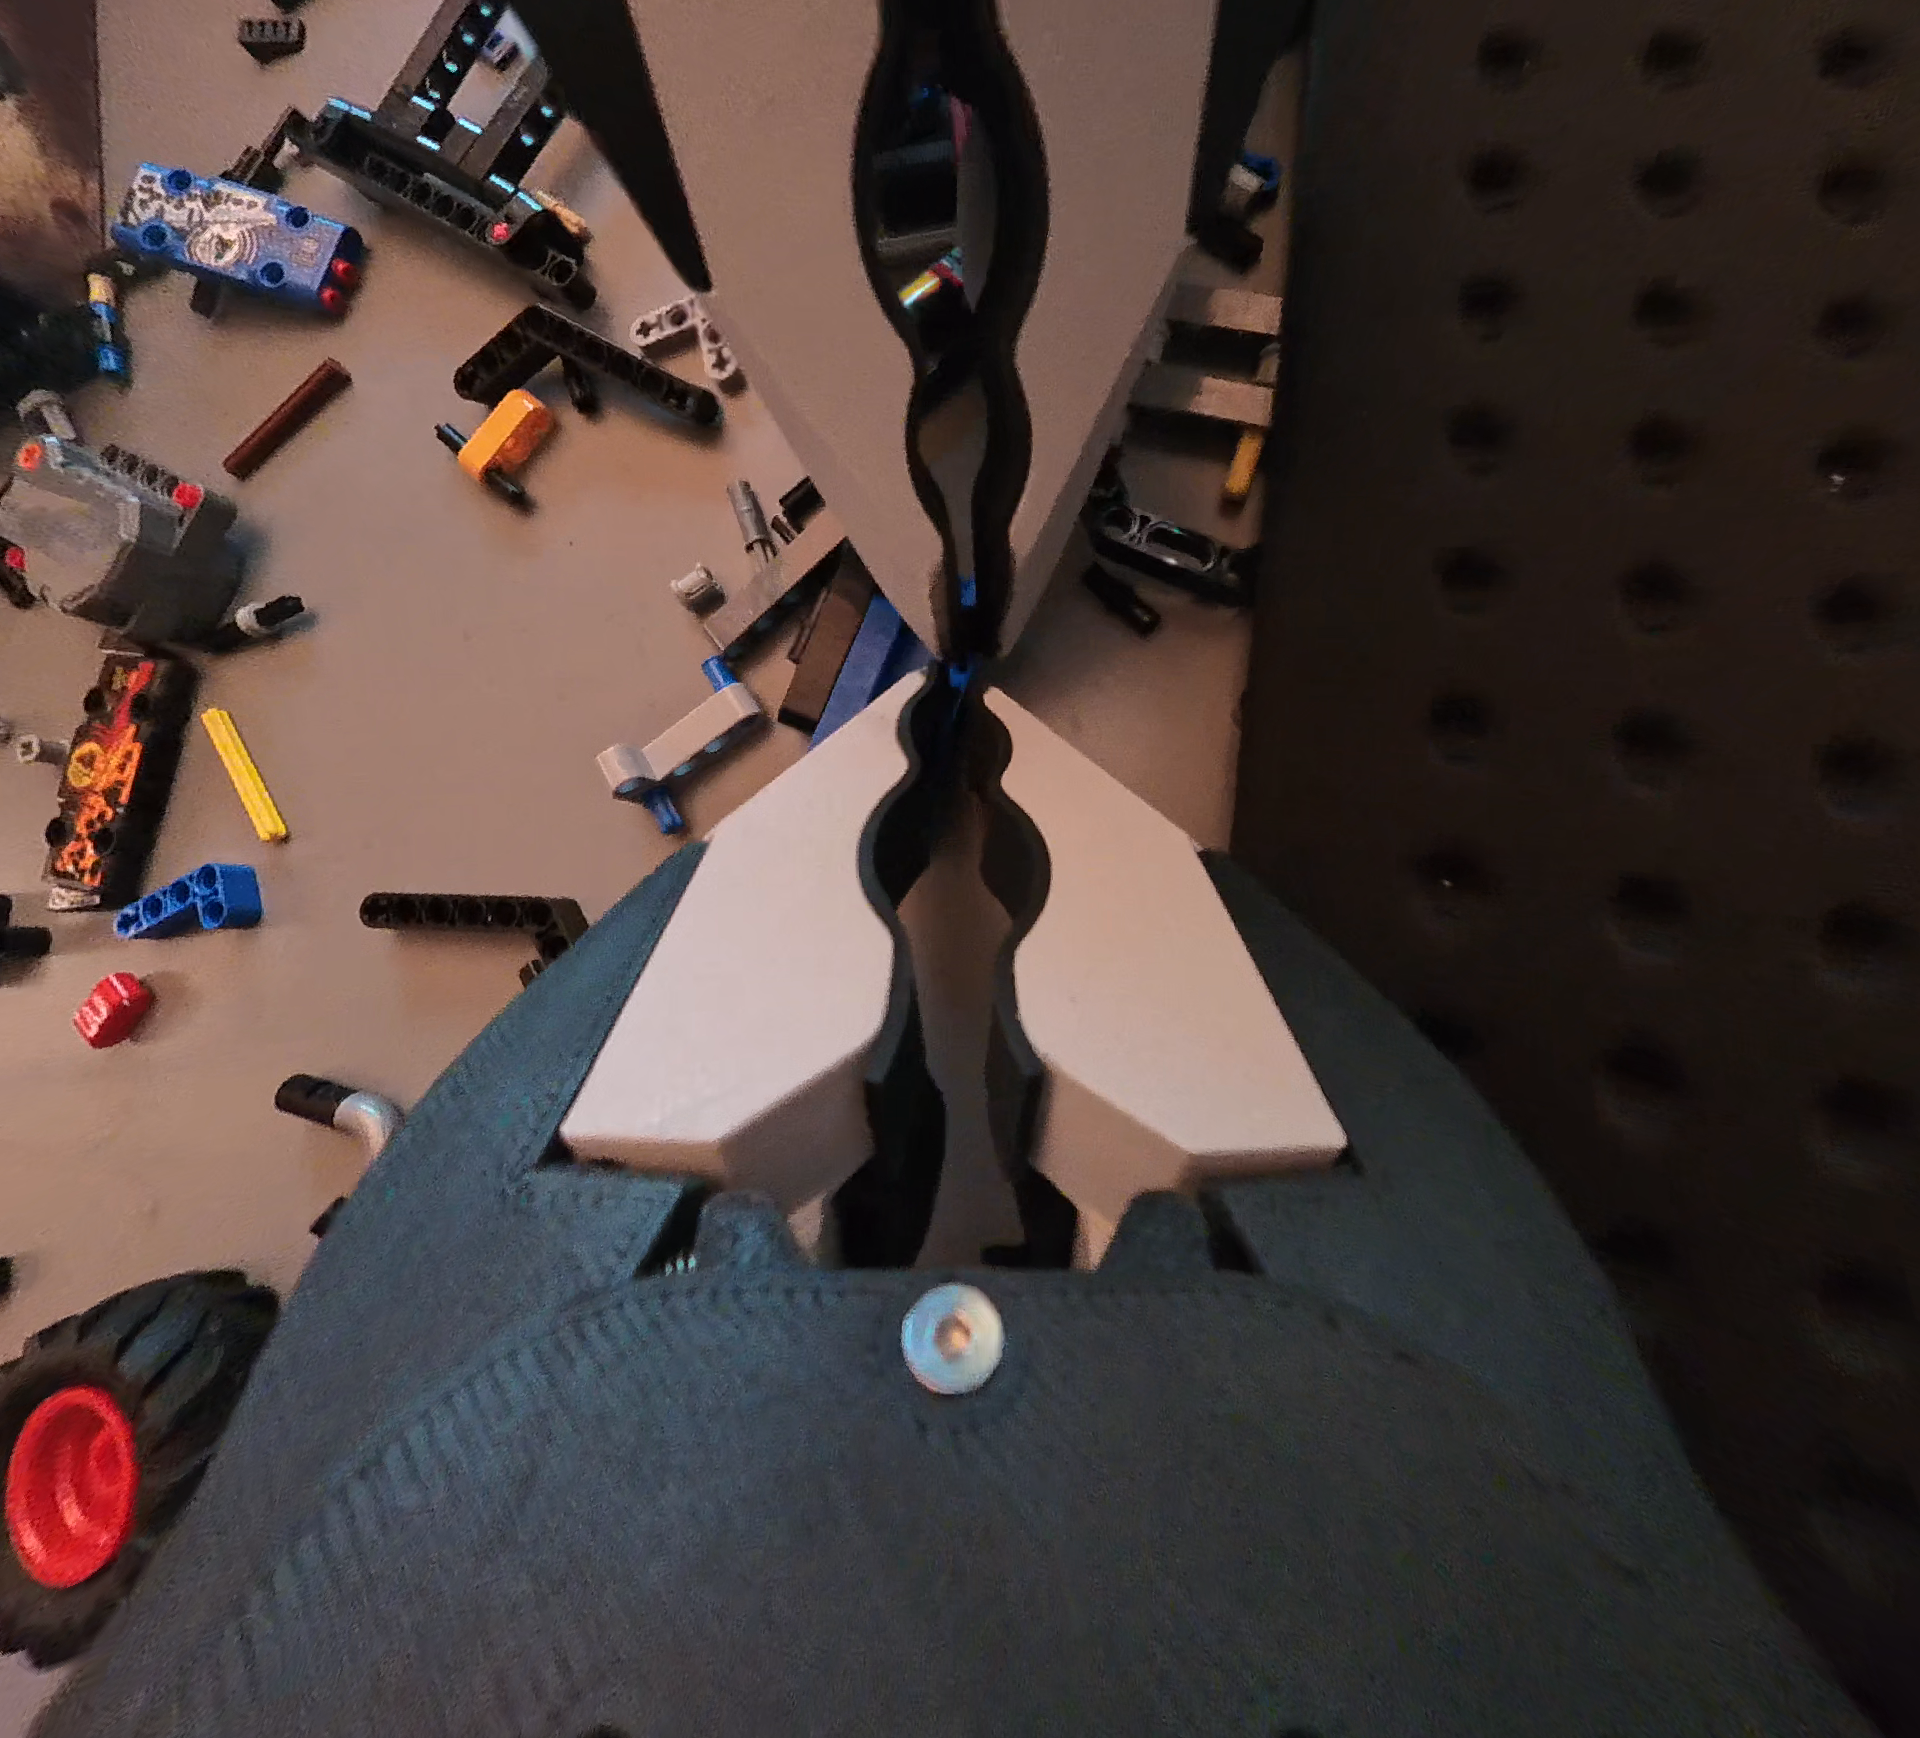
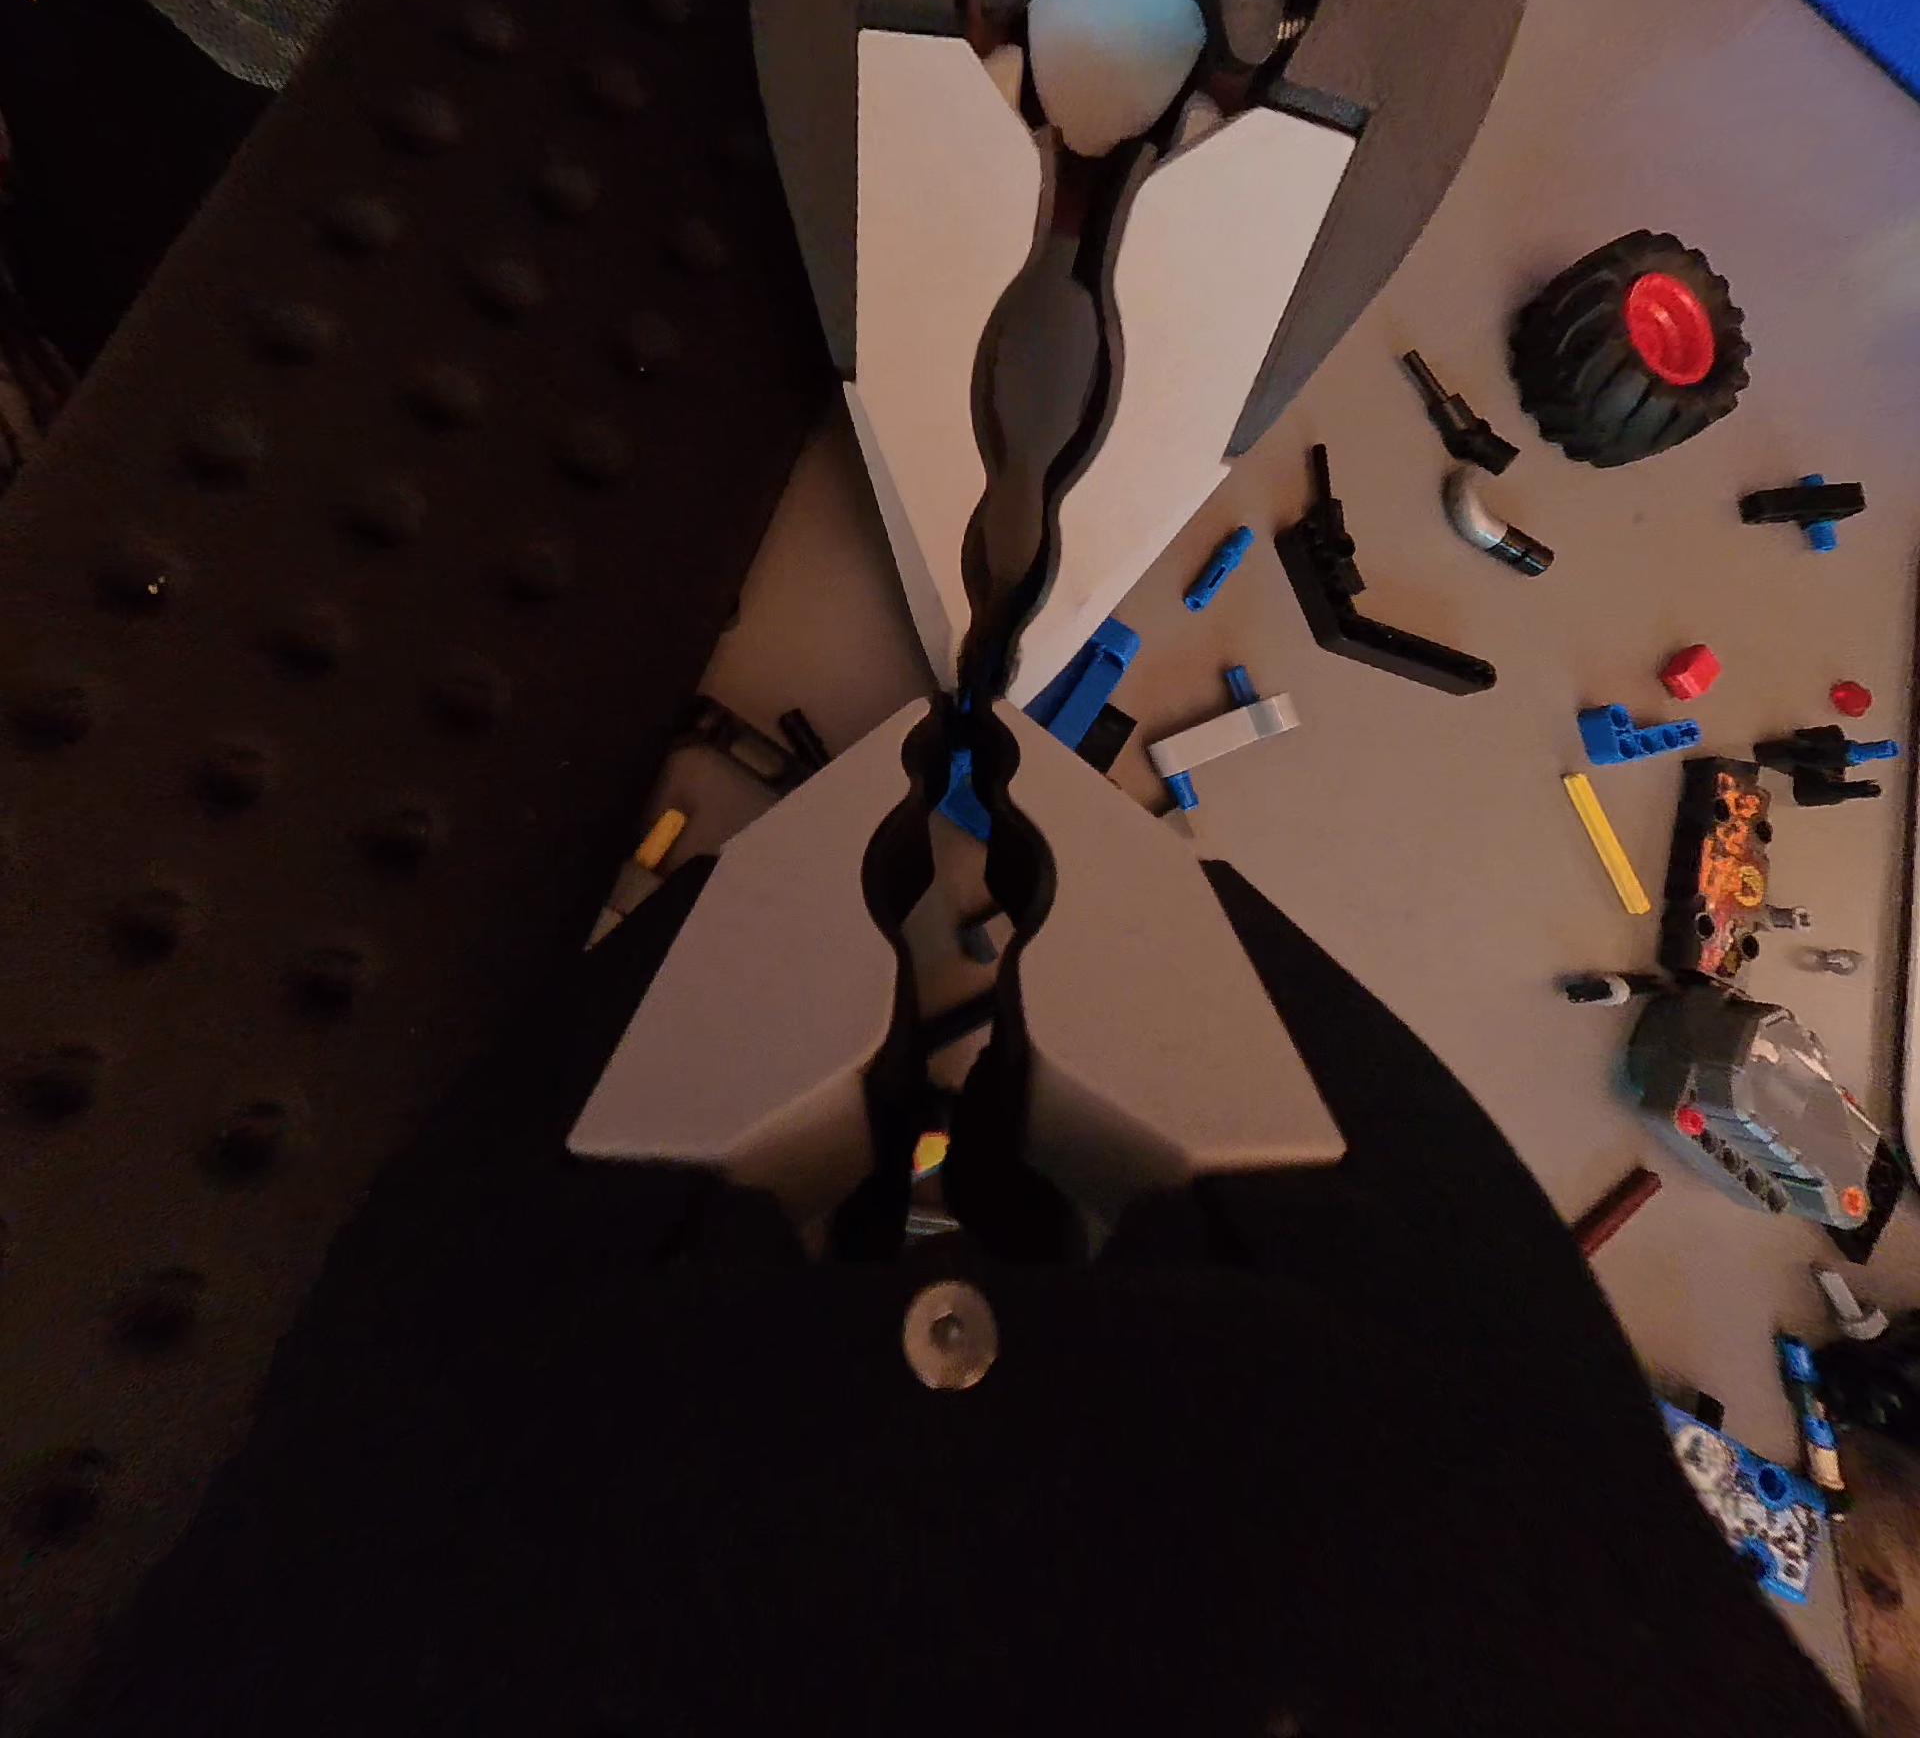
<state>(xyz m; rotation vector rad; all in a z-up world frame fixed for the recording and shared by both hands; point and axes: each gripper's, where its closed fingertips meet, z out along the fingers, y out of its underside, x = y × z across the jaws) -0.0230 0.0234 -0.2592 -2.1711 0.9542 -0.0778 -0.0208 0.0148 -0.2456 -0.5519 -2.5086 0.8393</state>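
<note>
- Above a grey bench (image 1: 436,670) strewn with toy building parts, we see the left gripper (image 1: 961,686) and the right gripper (image 1: 966,618) meeting tip to tip, each pinching the same small blue piece (image 1: 958,678) between pressed-together fingers.
- From the right wrist view, the right gripper (image 2: 961,732) holds that blue piece (image 2: 961,779) where it shows between the wavy black pads, with the left gripper (image 2: 982,660) reaching in from the top.
- Just beside the joined tips, we note a light grey beam with blue pins (image 1: 686,743), and behind the tips a blue beam (image 2: 1086,675) lying on the bench.
- Farther left in the left wrist view lie a yellow axle (image 1: 244,774), an orange connector (image 1: 506,434), a long black beam (image 1: 587,366), a blue printed panel (image 1: 239,236) and a small red piece (image 1: 112,1010).
- A black tyre with a red hub (image 2: 1631,348) rests well apart from both grippers.
- A dark studded panel (image 1: 1621,545) runs along the right side of the left wrist view, near the grippers.
</note>
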